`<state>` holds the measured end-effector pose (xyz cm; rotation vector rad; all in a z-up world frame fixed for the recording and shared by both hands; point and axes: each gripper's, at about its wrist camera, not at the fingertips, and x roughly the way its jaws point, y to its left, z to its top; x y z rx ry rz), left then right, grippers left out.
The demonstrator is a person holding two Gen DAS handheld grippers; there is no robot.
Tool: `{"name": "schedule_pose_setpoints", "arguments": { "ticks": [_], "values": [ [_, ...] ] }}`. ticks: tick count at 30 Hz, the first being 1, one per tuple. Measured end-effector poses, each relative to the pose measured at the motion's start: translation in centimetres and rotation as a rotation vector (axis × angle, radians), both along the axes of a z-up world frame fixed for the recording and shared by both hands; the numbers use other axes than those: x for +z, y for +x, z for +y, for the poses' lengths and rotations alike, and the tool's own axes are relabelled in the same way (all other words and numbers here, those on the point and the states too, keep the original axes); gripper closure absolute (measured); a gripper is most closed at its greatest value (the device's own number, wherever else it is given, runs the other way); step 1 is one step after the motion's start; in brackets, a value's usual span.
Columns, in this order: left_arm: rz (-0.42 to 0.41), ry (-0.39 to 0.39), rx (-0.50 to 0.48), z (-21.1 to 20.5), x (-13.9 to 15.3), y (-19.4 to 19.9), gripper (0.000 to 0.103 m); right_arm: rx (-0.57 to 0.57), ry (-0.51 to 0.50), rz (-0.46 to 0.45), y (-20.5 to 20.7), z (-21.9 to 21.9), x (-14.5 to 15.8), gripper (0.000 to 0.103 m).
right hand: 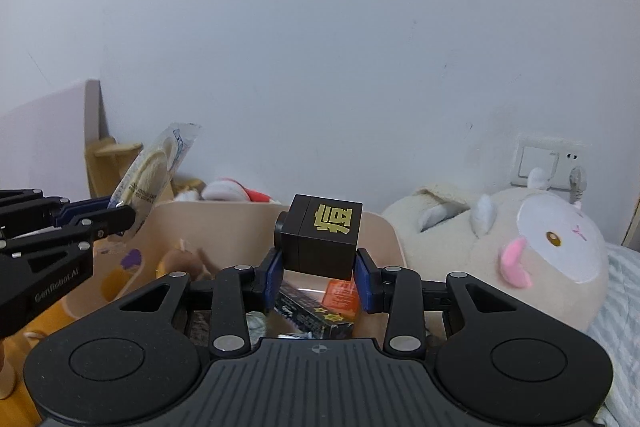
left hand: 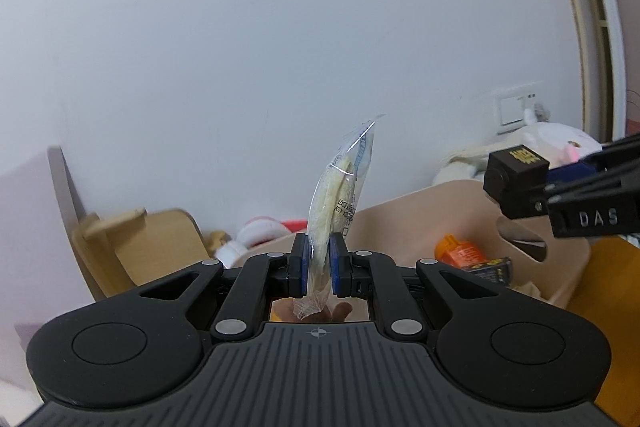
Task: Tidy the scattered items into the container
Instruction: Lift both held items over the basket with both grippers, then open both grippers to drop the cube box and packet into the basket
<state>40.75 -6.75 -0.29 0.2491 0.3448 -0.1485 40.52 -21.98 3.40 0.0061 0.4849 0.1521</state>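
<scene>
The largest task item is the beige rounded-corner container, an open box with an oval handle cut-out in one wall, set against the white wall. Inside it, an orange packet and a dark printed wrapper with yellow stars are seen lying on the floor of the box; a small brown plush toy is seen at its left side, though whether it lies inside or is just beside the wall cannot be told. A large cream plush animal with pink ear and white face is propped just beside the container's right wall, below a white wall switch plate. A red-and-white plush is seen behind the box, a pale wooden chair to its left.

The black cube-shaped box with a gold character print is clamped by its side faces in the right gripper, held above the container's open top, gold face turned toward the camera, slightly tilted.

The clear plastic sachet with pale yellow contents is pinched near its lower end in the left gripper, jaws narrow. Its long axis is roughly upright, top leaning right, held above the container's near-left rim.
</scene>
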Motion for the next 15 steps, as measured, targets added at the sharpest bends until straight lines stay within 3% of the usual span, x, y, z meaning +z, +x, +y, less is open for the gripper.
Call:
{"name": "schedule_pose_setpoints", "arguments": {
  "ticks": [8, 15],
  "values": [
    [0.119, -0.071, 0.067, 0.3, -3.0, 4.3, 0.092, 0.014, -0.030, 0.083, 2.8, 1.2, -2.4, 0.068],
    [0.127, -0.073, 0.077, 0.5, -3.8, 4.5, 0.094, 0.026, -0.050, 0.142, 3.8, 1.9, -3.8, 0.067]
  ]
}}
